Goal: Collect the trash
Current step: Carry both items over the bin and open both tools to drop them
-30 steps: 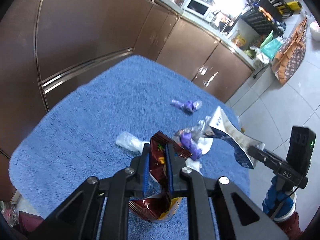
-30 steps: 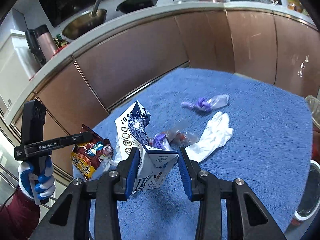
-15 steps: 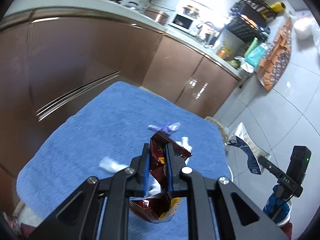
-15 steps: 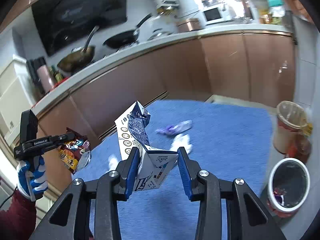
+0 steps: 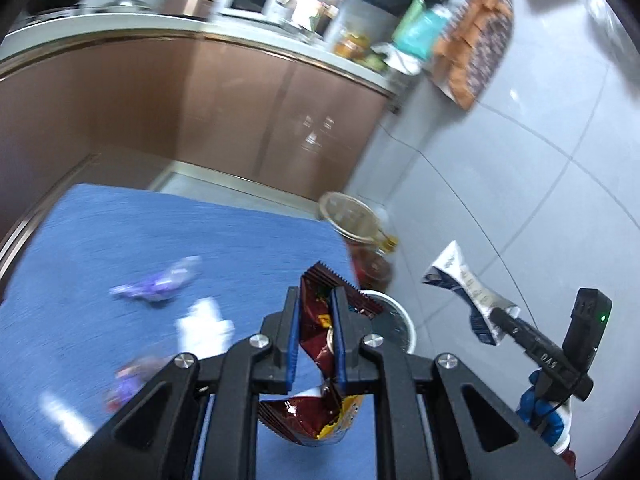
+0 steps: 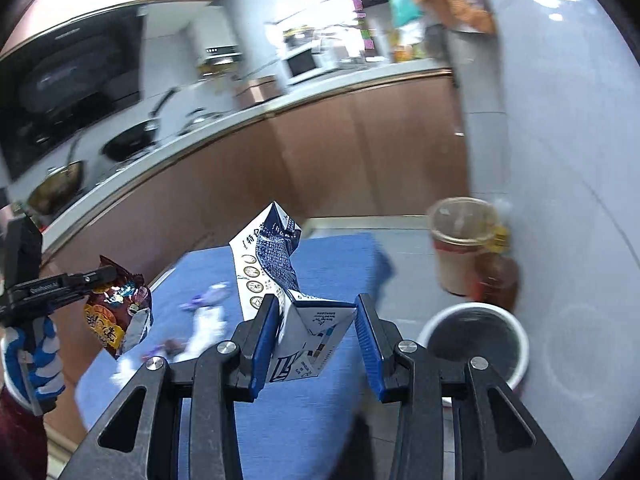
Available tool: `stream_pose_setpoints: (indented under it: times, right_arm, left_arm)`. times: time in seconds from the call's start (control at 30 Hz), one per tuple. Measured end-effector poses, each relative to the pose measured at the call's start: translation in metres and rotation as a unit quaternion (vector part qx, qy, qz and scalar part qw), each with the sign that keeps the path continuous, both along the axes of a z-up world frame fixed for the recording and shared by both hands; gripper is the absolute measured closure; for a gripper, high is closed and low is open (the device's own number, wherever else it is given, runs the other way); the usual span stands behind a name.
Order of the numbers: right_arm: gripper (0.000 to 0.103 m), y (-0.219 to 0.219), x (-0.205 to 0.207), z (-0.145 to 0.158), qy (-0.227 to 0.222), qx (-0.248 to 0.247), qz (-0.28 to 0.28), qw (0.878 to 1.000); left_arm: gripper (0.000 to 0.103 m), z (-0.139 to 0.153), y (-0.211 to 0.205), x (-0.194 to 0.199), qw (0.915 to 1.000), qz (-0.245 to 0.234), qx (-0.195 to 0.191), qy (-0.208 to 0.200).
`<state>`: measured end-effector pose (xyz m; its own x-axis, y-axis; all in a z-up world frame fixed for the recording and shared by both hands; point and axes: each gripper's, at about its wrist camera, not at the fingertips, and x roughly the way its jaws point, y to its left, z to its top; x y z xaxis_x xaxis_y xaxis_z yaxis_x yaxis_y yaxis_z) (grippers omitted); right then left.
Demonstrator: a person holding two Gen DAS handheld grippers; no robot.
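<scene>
Task status, partway: two pieces are lifted clear of the blue-covered counter (image 5: pixel 120 240) — a dark red snack bag (image 5: pixel 320 344) pinched between the nearly closed jaws of the left gripper (image 5: pixel 316 332), and a crushed blue-and-white carton (image 6: pixel 296 304) clamped between the part-open jaws of the right gripper (image 6: pixel 316 336). Remaining on the counter: a purple wrapper (image 5: pixel 160 284), a white crumpled piece (image 5: pixel 208 324) and another blurred purple scrap (image 5: pixel 128 380). Pose: both grippers point forward and downward off the counter's far edge toward the white bin (image 6: pixel 476 340) on the floor, neither item released yet.
</scene>
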<state>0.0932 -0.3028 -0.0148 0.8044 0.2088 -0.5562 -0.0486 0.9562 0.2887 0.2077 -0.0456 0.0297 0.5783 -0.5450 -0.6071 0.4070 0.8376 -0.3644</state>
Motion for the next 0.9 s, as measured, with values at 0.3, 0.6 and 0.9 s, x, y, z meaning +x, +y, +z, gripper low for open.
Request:
stream_pose_setpoints:
  times: [0.3, 0.6, 0.9]
  right_arm:
    - [0.066, -0.074, 0.021, -0.055, 0.057, -0.029, -0.107, 0.992]
    - [0.066, -0.127, 0.058, -0.127, 0.131, -0.067, -0.188, 0.971]
    - [0.061, -0.161, 0.095, -0.180, 0.175, -0.076, -0.224, 0.956]
  left_arm:
    - [0.090, -0.046, -0.164, 0.075, 0.9961, -0.076, 0.026, 0.036]
    - [0.089, -0.128, -0.292, 0.126, 0.9861, -0.118, 0.086, 0.079]
    - [0.062, -0.186, -0.340, 0.148, 0.9796, -0.134, 0.084, 0.124]
